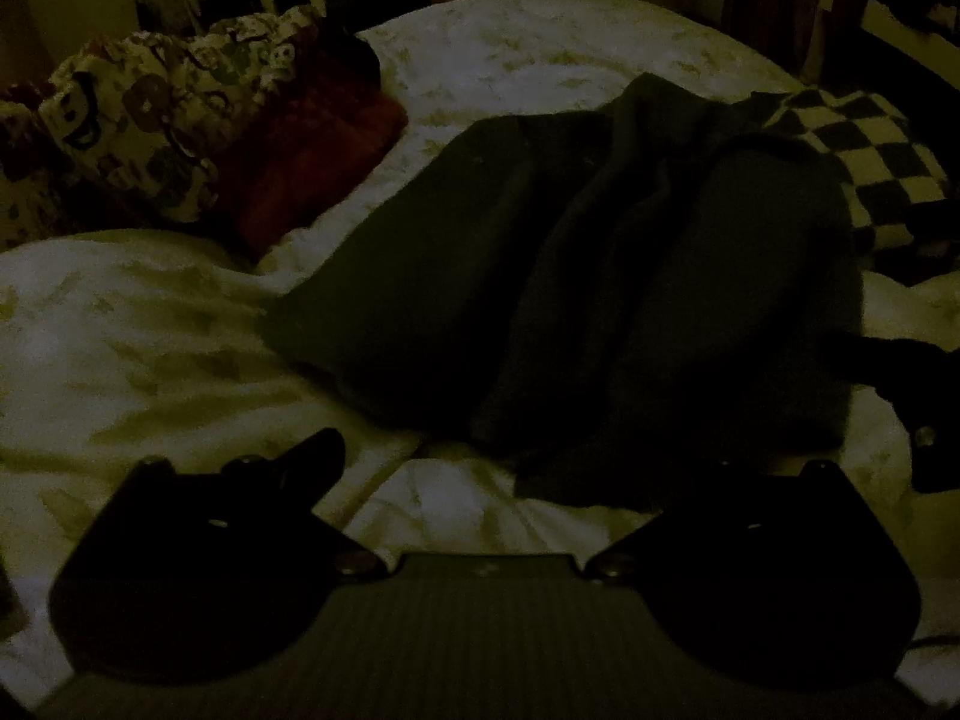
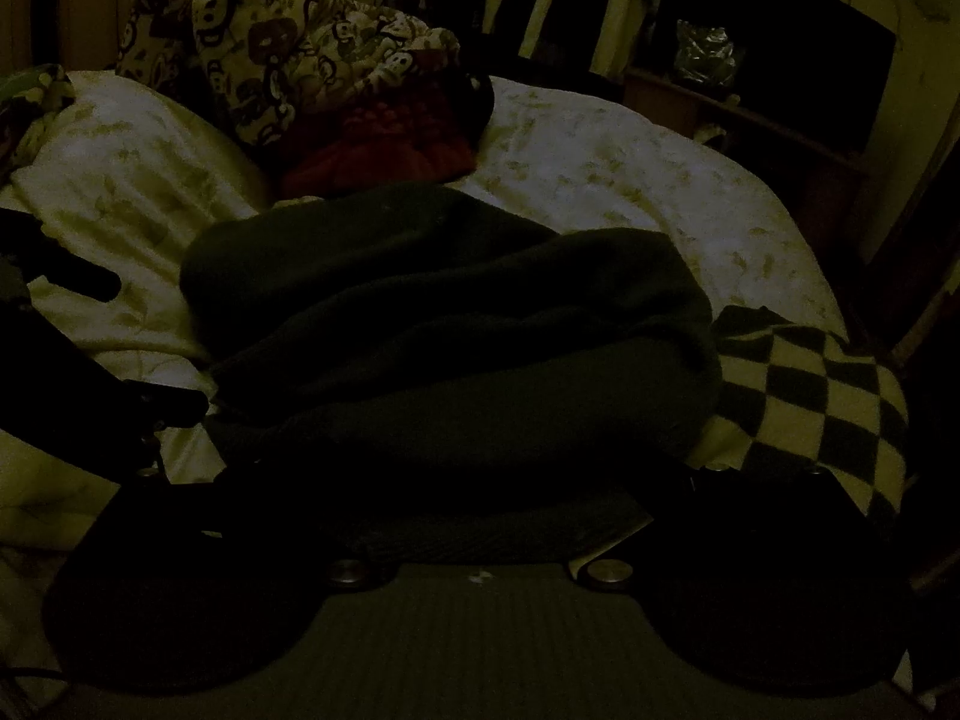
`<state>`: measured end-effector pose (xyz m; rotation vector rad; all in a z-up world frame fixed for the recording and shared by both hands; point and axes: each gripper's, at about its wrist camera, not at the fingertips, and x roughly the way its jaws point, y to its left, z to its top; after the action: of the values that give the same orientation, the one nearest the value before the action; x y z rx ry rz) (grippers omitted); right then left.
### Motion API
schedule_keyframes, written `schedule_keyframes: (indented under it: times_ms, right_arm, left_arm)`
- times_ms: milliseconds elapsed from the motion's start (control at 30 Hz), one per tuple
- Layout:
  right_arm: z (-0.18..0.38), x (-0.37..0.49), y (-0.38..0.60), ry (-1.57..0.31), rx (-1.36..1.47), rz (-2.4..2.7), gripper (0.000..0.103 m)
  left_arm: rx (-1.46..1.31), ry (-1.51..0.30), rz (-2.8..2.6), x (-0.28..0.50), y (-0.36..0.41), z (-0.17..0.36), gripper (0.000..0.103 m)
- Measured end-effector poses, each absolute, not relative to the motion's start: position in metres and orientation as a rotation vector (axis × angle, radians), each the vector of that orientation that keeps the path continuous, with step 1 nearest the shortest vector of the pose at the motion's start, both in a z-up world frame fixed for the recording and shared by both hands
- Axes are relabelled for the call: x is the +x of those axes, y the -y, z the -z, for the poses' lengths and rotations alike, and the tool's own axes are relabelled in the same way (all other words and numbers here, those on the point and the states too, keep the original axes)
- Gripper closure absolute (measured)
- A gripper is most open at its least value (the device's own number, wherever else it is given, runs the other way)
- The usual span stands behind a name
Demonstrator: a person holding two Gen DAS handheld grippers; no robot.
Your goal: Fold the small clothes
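A dark green garment (image 1: 576, 276) lies rumpled on the white bedspread (image 1: 138, 324) in dim light. My left gripper (image 1: 498, 468) is open just in front of the garment's near edge, its left finger (image 1: 312, 456) over the bedspread; the right finger merges with the dark cloth. In the right wrist view the garment (image 2: 444, 324) fills the middle and covers the space between my right gripper's (image 2: 456, 480) fingers, whose tips are hidden in the dark cloth. The left gripper's fingers (image 2: 90, 282) show at the left edge of that view.
A checkered black-and-white cloth (image 1: 864, 156) lies to the right of the garment (image 2: 816, 396). A patterned bundle (image 1: 156, 120) and a dark red cloth (image 1: 312, 168) sit at the far left. A dark shelf (image 2: 768, 96) stands beyond the bed.
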<state>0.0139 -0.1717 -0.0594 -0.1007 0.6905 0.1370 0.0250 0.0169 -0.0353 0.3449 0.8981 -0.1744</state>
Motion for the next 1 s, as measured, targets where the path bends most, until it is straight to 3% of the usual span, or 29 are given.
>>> schedule_keyframes:
  times_ms: [767, 1000]
  right_arm:
    - [0.061, 0.013, 0.172, -0.702, -0.116, -0.129, 0.0]
    - [0.06, 0.013, 0.172, -0.69, -0.11, -0.126, 0.0]
  left_arm:
    - [0.305, -0.95, 0.184, 0.023, -0.019, 0.043, 0.0]
    - [0.339, -0.865, 0.17, 0.015, -0.016, 0.044, 0.0]
